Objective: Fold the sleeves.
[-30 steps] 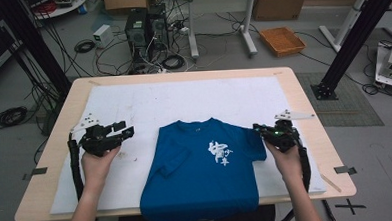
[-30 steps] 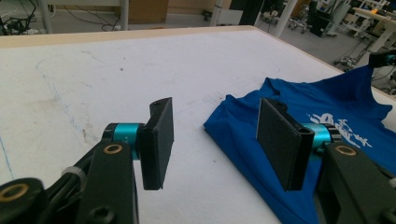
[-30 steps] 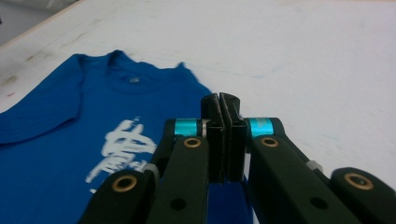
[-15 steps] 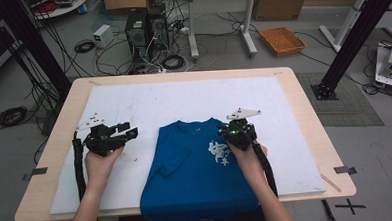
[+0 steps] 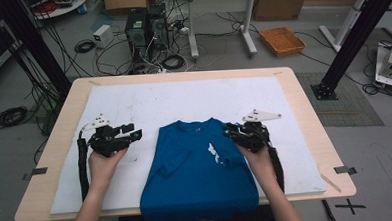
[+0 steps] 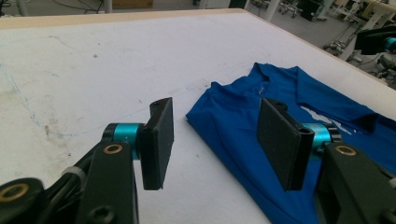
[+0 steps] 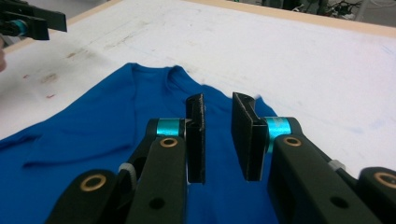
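Note:
A blue T-shirt (image 5: 197, 175) with a white print lies flat at the front middle of the white mat (image 5: 183, 98), both sleeves folded inward over its body. My right gripper (image 5: 228, 130) hovers at the shirt's right shoulder. Its jaws have just been opening and stand a narrow gap apart with nothing between them, seen above the shirt (image 7: 107, 116) in the right gripper view (image 7: 218, 100). My left gripper (image 5: 131, 135) rests over the bare mat just left of the shirt, open and empty (image 6: 215, 107), with the shirt's edge (image 6: 233, 121) beyond it.
The mat covers most of a wooden table (image 5: 307, 135). Behind the table the floor holds tangled cables, a computer tower (image 5: 138, 28), an orange tray (image 5: 282, 40) and black frame posts (image 5: 346, 49). Bare mat stretches behind and beside the shirt.
My right gripper carried the right sleeve leftward and folded it over the shirt's body, then its jaws parted; the sleeve now lies on the shirt. The left gripper has stayed put.

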Demonstrator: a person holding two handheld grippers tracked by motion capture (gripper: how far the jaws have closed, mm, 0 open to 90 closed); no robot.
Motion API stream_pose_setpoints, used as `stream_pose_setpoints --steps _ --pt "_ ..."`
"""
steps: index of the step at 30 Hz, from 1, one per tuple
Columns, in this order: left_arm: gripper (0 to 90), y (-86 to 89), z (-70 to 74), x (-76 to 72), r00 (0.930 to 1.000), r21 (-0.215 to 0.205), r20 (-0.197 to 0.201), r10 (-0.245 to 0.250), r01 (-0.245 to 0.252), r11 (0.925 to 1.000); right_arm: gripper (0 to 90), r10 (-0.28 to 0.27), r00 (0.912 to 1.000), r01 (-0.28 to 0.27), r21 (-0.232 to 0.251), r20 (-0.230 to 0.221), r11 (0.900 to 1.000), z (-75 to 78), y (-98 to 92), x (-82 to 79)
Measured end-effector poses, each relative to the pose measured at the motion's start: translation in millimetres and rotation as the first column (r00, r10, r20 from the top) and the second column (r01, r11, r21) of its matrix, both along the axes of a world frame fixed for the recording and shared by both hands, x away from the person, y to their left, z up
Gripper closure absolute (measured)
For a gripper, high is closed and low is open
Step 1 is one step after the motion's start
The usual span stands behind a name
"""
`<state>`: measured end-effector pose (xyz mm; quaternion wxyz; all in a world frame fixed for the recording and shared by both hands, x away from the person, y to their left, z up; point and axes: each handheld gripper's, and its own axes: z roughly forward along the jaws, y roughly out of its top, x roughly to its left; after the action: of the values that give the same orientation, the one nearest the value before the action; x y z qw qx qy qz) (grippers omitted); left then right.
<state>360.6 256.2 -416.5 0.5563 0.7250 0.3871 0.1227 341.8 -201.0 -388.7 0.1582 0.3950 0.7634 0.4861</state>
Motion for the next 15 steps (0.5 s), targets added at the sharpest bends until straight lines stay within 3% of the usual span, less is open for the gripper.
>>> stream_pose_setpoints --steps 3,4,6,9,13,15 --pt "46.3 -0.6 -0.5 0.1 1.0 -0.001 -0.002 0.0 0.0 1.0 73.5 -0.002 0.9998 0.002 0.021 -0.019 1.0 -6.1 -14.9 -8.2" --pt "46.3 -1.5 -0.8 0.3 1.0 0.0 -0.006 -0.004 0.004 1.0 73.5 -0.009 0.9986 0.009 0.002 -0.052 1.0 -17.5 -27.9 -17.4" --pt "46.3 -2.4 -0.7 0.1 1.0 0.004 -0.002 -0.004 0.004 1.0 73.5 -0.003 0.9981 0.003 -0.011 -0.061 1.0 -23.2 -30.4 -21.4" --pt "46.3 -4.1 -1.0 0.1 1.0 0.007 -0.005 -0.008 0.008 0.9999 75.9 0.053 0.9949 -0.058 -0.056 -0.085 0.997 -35.3 -24.5 -29.4" --pt "46.3 -4.6 -1.4 -0.6 0.9999 0.015 -0.009 -0.008 0.008 0.9999 75.9 0.099 0.9902 -0.107 -0.081 -0.098 0.991 -42.0 -15.2 -34.1" --pt "46.3 -4.7 -1.7 -0.7 0.9999 0.018 -0.011 -0.009 0.009 0.9998 72.2 0.118 0.9879 -0.128 -0.098 -0.101 0.987 -44.1 -9.6 -37.1"
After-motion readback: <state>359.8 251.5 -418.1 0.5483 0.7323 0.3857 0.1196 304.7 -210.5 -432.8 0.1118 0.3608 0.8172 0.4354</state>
